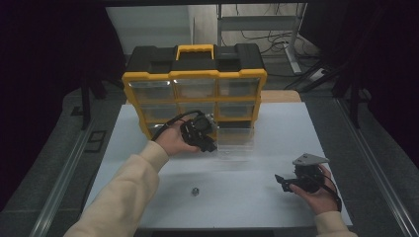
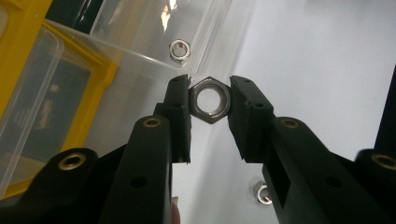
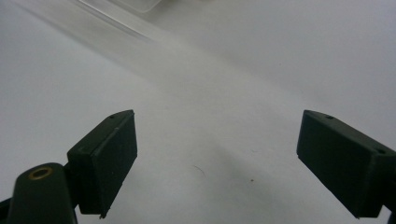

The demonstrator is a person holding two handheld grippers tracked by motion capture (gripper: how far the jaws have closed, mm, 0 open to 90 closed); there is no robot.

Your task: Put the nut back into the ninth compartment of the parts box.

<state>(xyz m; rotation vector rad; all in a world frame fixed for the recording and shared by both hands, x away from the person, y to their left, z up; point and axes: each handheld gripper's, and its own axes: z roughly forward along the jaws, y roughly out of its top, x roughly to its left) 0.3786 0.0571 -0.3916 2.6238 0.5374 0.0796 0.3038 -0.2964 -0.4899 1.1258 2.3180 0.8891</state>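
A silver hexagonal steel nut (image 2: 210, 99) sits clamped between the two black jaws of the left gripper (image 2: 209, 100), the pads pressing on opposite flats so that the bore faces the camera; gripping flat to flat probably keeps the nut from rolling out. The gripper holds it just at the edge of a clear plastic drawer (image 2: 154, 42) pulled out of its slot, in which a second, smaller-looking hexagonal nut (image 2: 179, 50) already lies, which suggests nuts are being sorted into it. A third nut (image 2: 263, 193) rests on the white table (image 2: 327, 70) below the jaws; in the high view it shows as a small grey nut (image 1: 194, 190) near the table's front edge. Behind the drawer stands the yellow-and-black compartment organiser with a carrying handle (image 1: 194, 79), its clear drawers facing the person. The left gripper (image 1: 200, 131) hovers before its lower row. The right gripper (image 1: 286, 182) rests well apart, low near the table, jaws spread wide and empty.
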